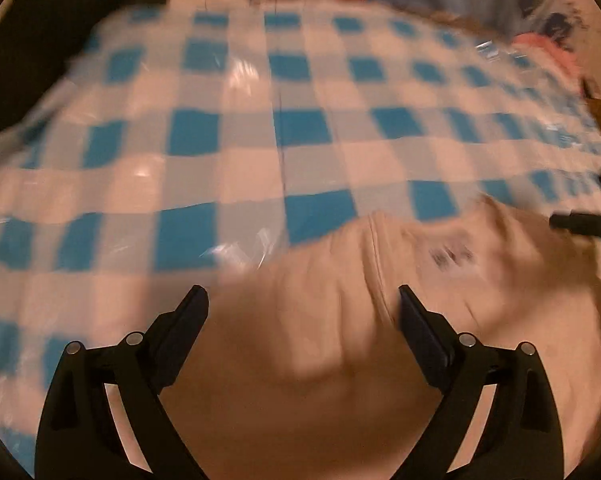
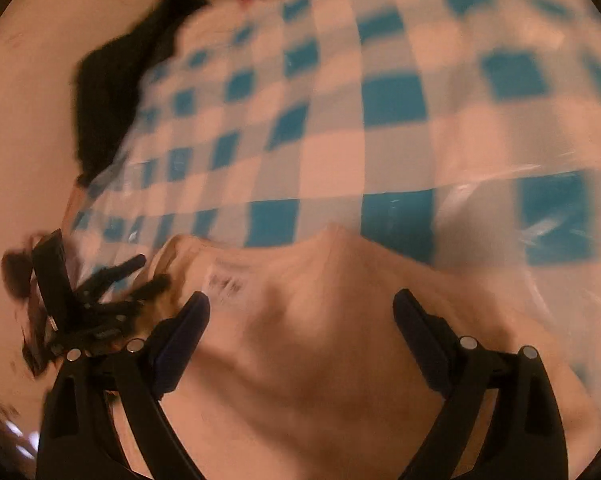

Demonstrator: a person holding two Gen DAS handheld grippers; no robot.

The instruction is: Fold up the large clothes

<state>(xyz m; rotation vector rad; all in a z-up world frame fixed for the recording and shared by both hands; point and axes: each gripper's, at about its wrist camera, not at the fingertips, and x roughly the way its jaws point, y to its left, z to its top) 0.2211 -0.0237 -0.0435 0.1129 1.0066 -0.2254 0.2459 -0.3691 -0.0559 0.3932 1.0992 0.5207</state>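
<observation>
A pale peach garment (image 1: 320, 340) lies rumpled on a blue-and-white checked cloth (image 1: 220, 128). A dark printed label (image 1: 450, 258) shows near its seam. My left gripper (image 1: 302, 300) is open, its fingers spread above the garment. In the right wrist view the same garment (image 2: 320, 340) fills the lower middle, its label (image 2: 224, 286) by the left finger. My right gripper (image 2: 300, 304) is open over it. The left gripper (image 2: 100, 300) shows at the left edge of the right wrist view, and the right gripper's tip (image 1: 580, 224) at the right edge of the left wrist view. Both views are motion-blurred.
A dark garment (image 1: 40, 20) lies at the cloth's far left corner, also seen in the right wrist view (image 2: 112, 88). Patterned fabric and pink items (image 1: 548, 44) lie at the far right. The checked cloth (image 2: 380, 120) stretches away ahead.
</observation>
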